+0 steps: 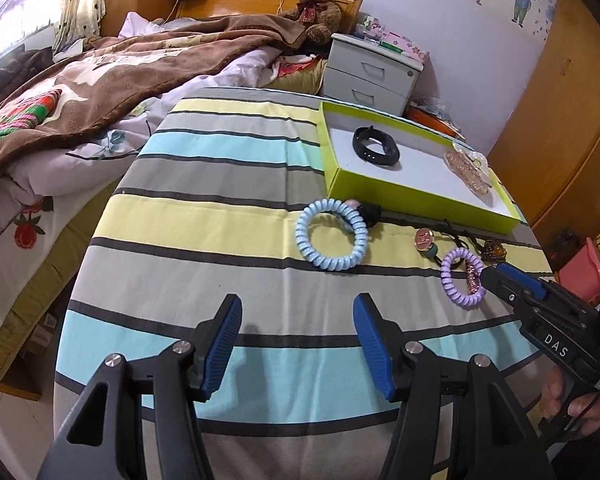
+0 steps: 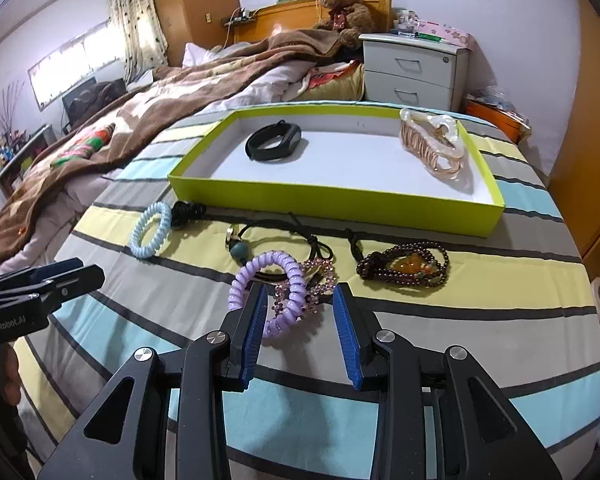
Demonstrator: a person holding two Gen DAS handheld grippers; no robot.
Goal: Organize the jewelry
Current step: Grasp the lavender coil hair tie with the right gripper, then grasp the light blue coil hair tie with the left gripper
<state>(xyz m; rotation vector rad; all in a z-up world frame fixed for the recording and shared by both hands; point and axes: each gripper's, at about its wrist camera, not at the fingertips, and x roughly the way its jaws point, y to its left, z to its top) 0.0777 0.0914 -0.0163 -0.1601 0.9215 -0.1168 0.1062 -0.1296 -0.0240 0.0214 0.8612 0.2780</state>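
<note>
Right gripper [image 2: 300, 312] low over the striped surface [image 2: 460, 328], fingers apart at a moderate gap, straddling the near loop of the purple coil [image 2: 278, 300] and the pink beaded piece [image 2: 320, 284] tangled against it. Nothing pinched yet; blue pads [image 2: 256, 328] flank the coil without pressing it. Probably lined up this way so one squeeze catches the coil's thick rim, the easiest part to grab.

Left gripper [image 1: 298, 340] wide and empty, hovering above bare cloth, well apart from every piece. Seemingly kept back to leave the right side room.

Green tray [image 2: 332, 208] at the far side of the surface, just behind the loose items, evidently the place for collecting. Already inside: black band [image 2: 274, 142] toward the left, hair claw [image 2: 434, 144] against the right wall.

Still outside, along the tray's near wall: blue coil [image 2: 150, 236] with a black tie [image 2: 188, 212] touching it, a corded pendant [image 2: 236, 242] in the middle, dark bead bracelet [image 2: 404, 266] to the right.

Judged less than halfway done. Risk on the next squeeze: pink piece and cord overlap the purple coil, so lifting one may drag the others. A springy coil may also slip from a shallow pinch.
</note>
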